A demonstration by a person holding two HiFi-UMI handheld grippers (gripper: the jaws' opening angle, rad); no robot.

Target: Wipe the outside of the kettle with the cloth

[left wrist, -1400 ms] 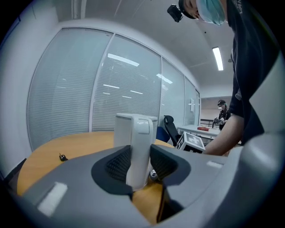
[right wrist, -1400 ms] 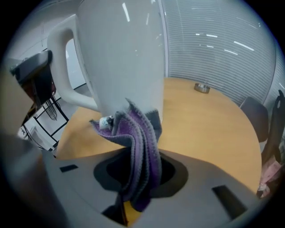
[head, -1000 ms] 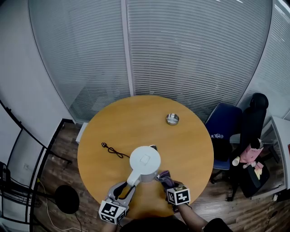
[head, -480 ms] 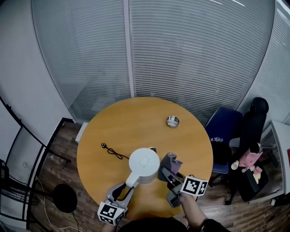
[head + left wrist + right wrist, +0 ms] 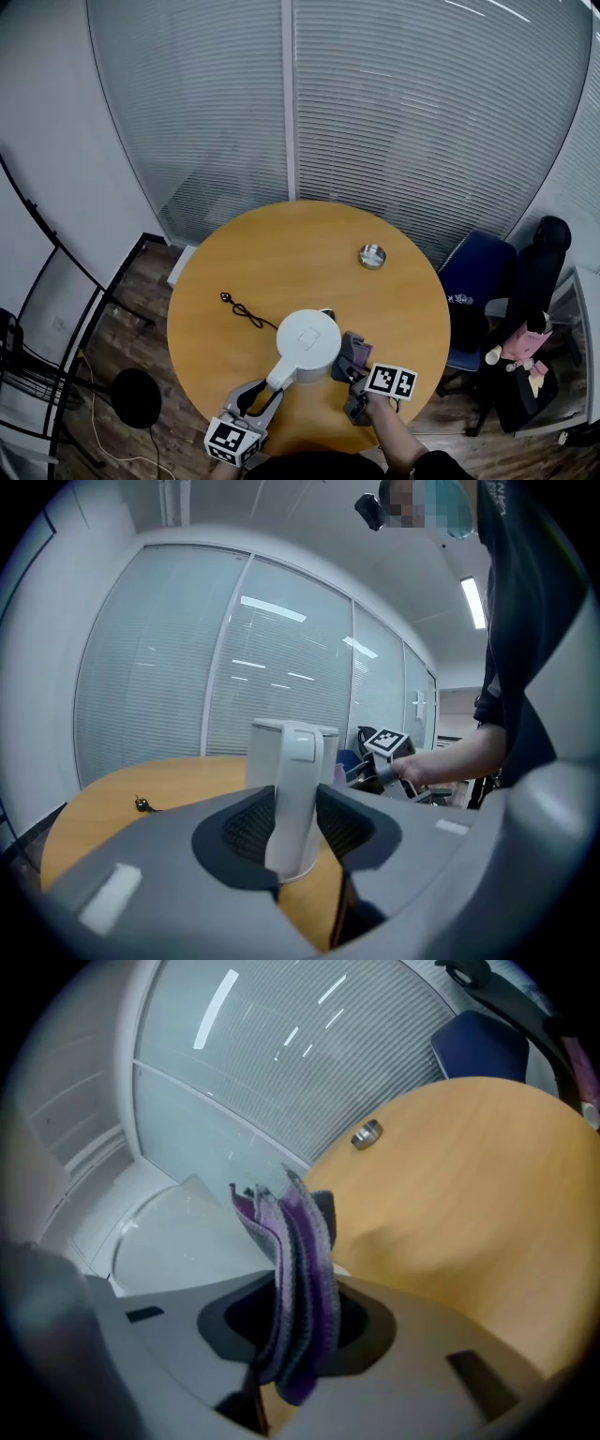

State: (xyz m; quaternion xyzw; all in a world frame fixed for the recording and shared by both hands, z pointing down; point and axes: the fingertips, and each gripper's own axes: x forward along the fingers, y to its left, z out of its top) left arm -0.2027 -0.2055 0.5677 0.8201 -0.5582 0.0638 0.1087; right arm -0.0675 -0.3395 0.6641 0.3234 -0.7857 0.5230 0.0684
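Observation:
A white kettle (image 5: 307,344) stands upright on the round wooden table (image 5: 281,262), near its front edge. My left gripper (image 5: 265,394) is shut on the kettle's handle (image 5: 292,794), which runs up between its jaws. My right gripper (image 5: 352,361) is shut on a folded purple and grey cloth (image 5: 292,1269). The cloth (image 5: 354,345) sits right against the kettle's right side (image 5: 178,1232); actual contact is hard to confirm. In the left gripper view the right gripper (image 5: 367,769) shows just past the kettle (image 5: 267,752).
A small metal dish (image 5: 372,255) sits on the table's far right. A black cord with a plug (image 5: 242,309) lies left of the kettle. A blue chair (image 5: 478,281) and a black chair (image 5: 534,281) stand right of the table. Glass walls with blinds ring the back.
My right gripper swung out to the right with the cloth, then came back against the kettle's right side, rolling as it went. The left gripper and kettle stayed put.

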